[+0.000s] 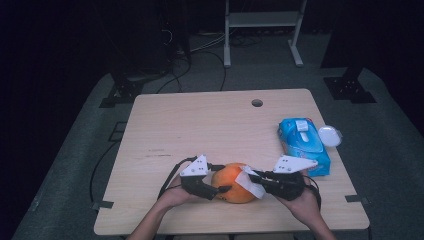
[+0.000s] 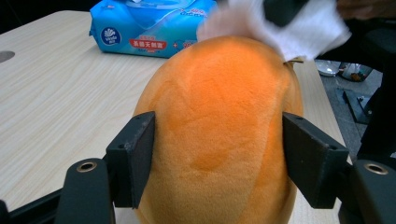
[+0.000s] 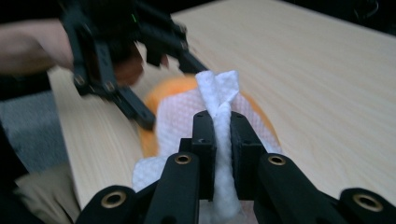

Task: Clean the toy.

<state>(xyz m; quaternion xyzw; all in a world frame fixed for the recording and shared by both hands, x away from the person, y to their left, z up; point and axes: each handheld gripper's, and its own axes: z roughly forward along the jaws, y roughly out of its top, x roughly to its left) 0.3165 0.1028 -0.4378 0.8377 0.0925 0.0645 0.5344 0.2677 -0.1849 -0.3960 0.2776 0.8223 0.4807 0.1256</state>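
Left gripper (image 1: 216,190): jaws part-open, clamped on the orange plush fruit (image 1: 233,182), 1 pad on each flank. In the left gripper view both pads press into the plush fruit (image 2: 219,135) about mid-height, fabric bulging past them.

Right gripper (image 1: 258,181): jaws nearly closed, pinching a bunched fold of white wet wipe (image 1: 250,182). In the right gripper view the wipe (image 3: 219,100) runs up between the 2 pads and sticks out past the tips; the rest is draped over the top of the fruit (image 3: 159,100). Wipe touches the fruit on its right, upper side.

Fruit sits on the desk (image 1: 200,120) at the near edge, roughly centre, between the 2 grippers. Left gripper comes in from the left, right gripper from the right; the left gripper (image 3: 140,109) also shows beyond the fruit in the right gripper view.

Containers: 1 blue wet-wipe pack (image 1: 304,142) on the right side of the desk, just behind the right gripper, flap on top; contents not visible. A small round white lid (image 1: 330,135) lies touching the pack's right side, at the desk edge.
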